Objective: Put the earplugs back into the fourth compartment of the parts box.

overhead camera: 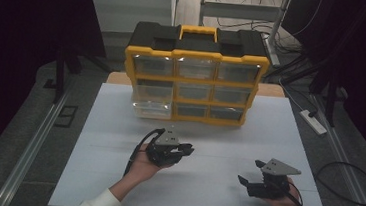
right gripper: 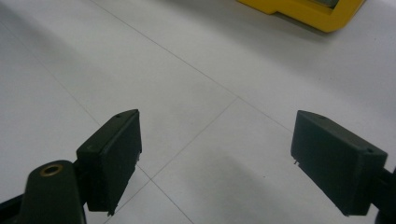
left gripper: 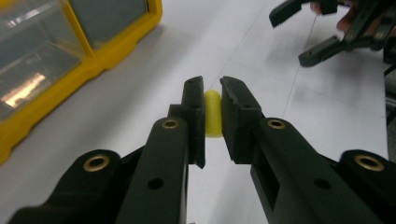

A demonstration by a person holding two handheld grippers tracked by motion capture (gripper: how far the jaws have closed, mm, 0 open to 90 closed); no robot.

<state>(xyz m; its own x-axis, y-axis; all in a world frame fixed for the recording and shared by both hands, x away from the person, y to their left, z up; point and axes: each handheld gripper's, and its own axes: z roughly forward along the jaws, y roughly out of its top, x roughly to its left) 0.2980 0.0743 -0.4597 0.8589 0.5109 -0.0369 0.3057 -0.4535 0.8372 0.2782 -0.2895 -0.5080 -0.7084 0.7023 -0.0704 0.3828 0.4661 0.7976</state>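
A yellow and black drawer organizer (overhead camera: 196,76) stands at the back of the white table, and its lower-left clear drawer (overhead camera: 151,108) is pulled out. My left gripper (overhead camera: 186,150) hovers mid-table in front of it, jaws pointing right. In the left gripper view it (left gripper: 213,100) is shut on a small yellow cylinder (left gripper: 213,114) pinched between the two pads. My right gripper (overhead camera: 250,172) sits at the front right, held in a hand, and stands open. In the right gripper view its jaws (right gripper: 215,154) are spread wide with bare table between them.
The organizer's yellow corner (right gripper: 308,11) lies far ahead of the right gripper. The right gripper (left gripper: 303,35) appears open beyond the left one. A power strip (overhead camera: 313,121) and cables lie on the floor to the right of the table (overhead camera: 212,201).
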